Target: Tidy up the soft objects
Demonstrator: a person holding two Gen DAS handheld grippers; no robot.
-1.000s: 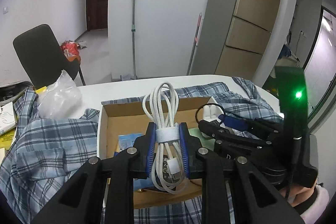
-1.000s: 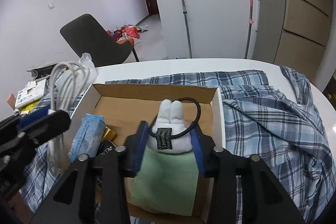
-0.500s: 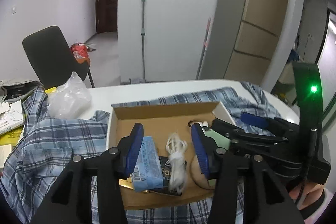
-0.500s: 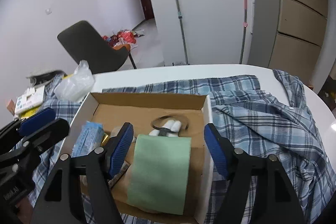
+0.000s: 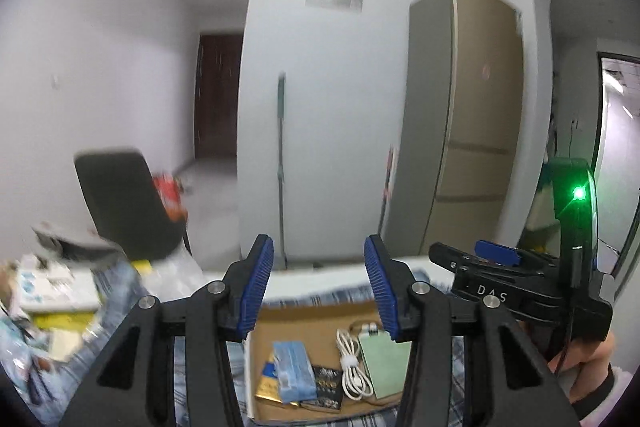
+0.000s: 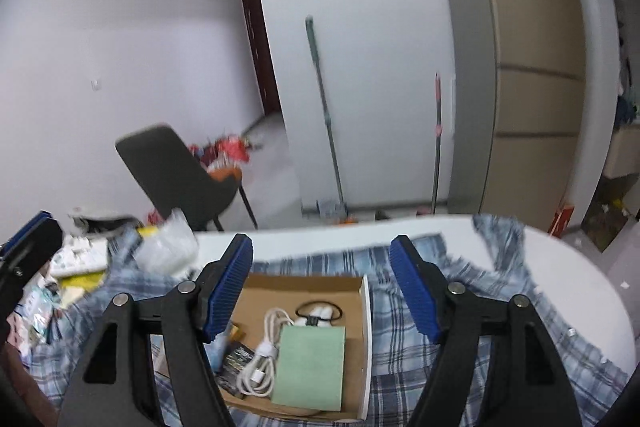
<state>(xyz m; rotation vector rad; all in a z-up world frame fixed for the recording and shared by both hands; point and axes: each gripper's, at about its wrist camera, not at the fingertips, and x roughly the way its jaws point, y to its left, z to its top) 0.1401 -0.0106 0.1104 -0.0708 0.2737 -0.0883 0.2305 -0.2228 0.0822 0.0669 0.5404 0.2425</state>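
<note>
Cable [image 6: 262, 355], green cloth [image 6: 310, 367] and white bundle [image 6: 320, 313] lie inside the cardboard box [image 6: 366, 347], both grippers' fingers are spread and empty above it, while the plaid shirt [image 6: 460, 327] sprawls unfolded across the desk [image 6: 568, 267].

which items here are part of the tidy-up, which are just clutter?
Job:
- cardboard box
- white cable
- green cloth
- white bundle with black loop
- blue packet
- plaid shirt, under the box
- left tool and right tool, both open and empty

Lying about:
- clear plastic bag
- papers and packets
- chair
- mop
</note>
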